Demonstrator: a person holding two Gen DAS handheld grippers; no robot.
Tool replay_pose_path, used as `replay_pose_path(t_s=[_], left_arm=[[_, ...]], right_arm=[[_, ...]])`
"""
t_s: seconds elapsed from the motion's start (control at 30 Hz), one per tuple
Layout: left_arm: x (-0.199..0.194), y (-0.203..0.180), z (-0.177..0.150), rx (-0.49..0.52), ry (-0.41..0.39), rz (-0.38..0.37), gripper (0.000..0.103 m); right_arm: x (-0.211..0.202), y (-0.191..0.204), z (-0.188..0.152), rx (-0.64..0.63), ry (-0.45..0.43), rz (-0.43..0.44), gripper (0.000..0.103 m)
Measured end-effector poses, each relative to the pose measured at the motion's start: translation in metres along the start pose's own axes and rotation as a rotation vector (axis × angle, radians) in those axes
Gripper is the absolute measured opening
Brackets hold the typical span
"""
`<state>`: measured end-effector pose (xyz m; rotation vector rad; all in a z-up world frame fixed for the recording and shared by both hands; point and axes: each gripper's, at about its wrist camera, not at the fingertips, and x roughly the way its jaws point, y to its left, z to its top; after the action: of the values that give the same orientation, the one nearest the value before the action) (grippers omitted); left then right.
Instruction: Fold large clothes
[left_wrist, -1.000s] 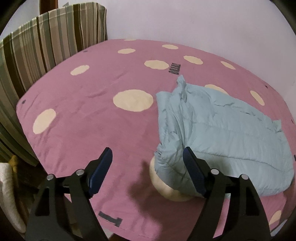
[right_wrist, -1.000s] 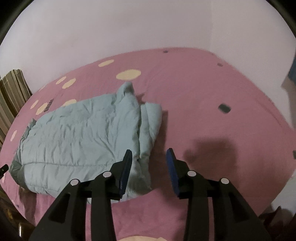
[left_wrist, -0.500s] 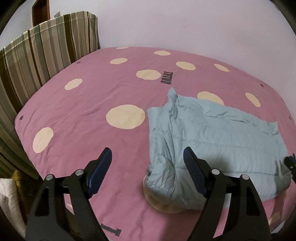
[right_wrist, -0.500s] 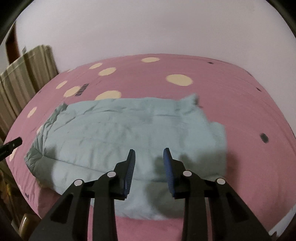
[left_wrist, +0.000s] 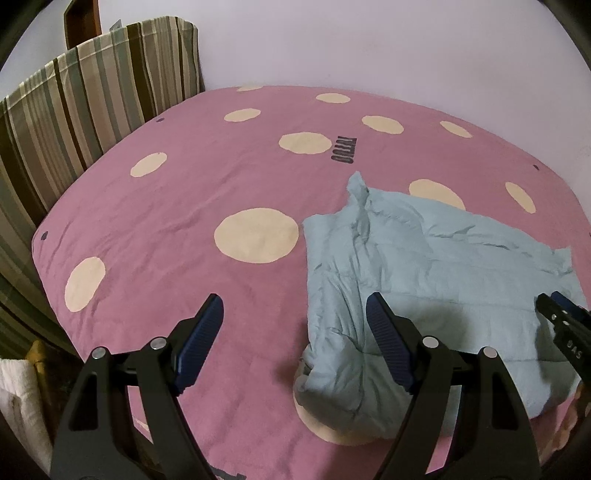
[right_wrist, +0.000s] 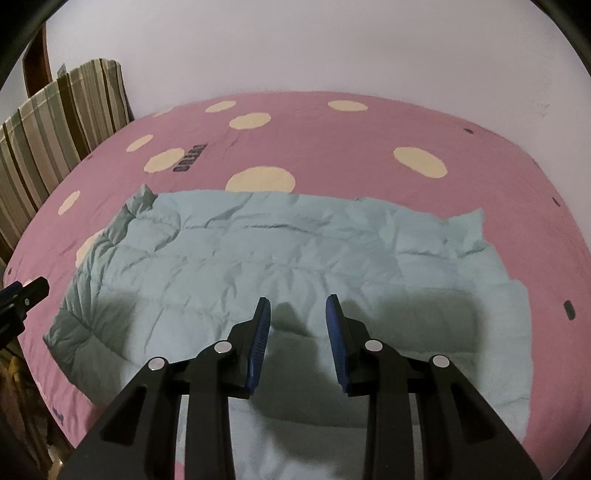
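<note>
A light blue quilted jacket (left_wrist: 424, 266) lies folded into a long band on the pink bed cover (left_wrist: 166, 221) with cream dots. My left gripper (left_wrist: 293, 298) hangs open and wide above the jacket's left end, one finger over bare cover, nothing between the jaws. In the right wrist view the jacket (right_wrist: 295, 251) spreads across the bed cover (right_wrist: 369, 147). My right gripper (right_wrist: 298, 300) hovers over the jacket's near middle, jaws narrow but apart, gripping nothing. Each gripper's tip shows in the other view: right gripper (left_wrist: 554, 310), left gripper (right_wrist: 26, 295).
A striped cushion (left_wrist: 92, 103) stands along the bed's left side, also the striped cushion (right_wrist: 55, 122) in the right view. A pale wall runs behind the bed. A white cloth (left_wrist: 18, 398) hangs off the bed's near left corner.
My right gripper has swung left from beside the jacket's right end to above its middle, and its jaws have narrowed a little. Its tip has entered the left wrist view.
</note>
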<state>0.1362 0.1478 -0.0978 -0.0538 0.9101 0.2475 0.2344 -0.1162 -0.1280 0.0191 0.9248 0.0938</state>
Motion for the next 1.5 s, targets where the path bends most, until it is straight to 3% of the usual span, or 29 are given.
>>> replay_pose_path(t_s=[0.4,0.63,0.87,1.17,1.5], left_arm=[[0.019,-0.003,-0.005,0.012,0.039,0.005,0.079],[0.025,-0.006,-0.003,0.017,0.046,0.005,0.079],[0.033,-0.015,0.008,0.023,0.059,-0.047,0.080],[0.076,-0.018,0.017,-0.013,0.164,-0.089,0.080],[0.106,-0.019,0.015,-0.050,0.222,-0.145,0.085]], right_arm=[[0.040,0.003,-0.012,0.013,0.092,-0.046,0.032],[0.049,0.004,-0.018,0.007,0.099,-0.055,0.032],[0.050,0.004,-0.019,0.007,0.091,-0.051,0.032],[0.051,0.003,-0.019,0.010,0.089,-0.050,0.032],[0.051,0.005,-0.020,0.000,0.083,-0.056,0.032]])
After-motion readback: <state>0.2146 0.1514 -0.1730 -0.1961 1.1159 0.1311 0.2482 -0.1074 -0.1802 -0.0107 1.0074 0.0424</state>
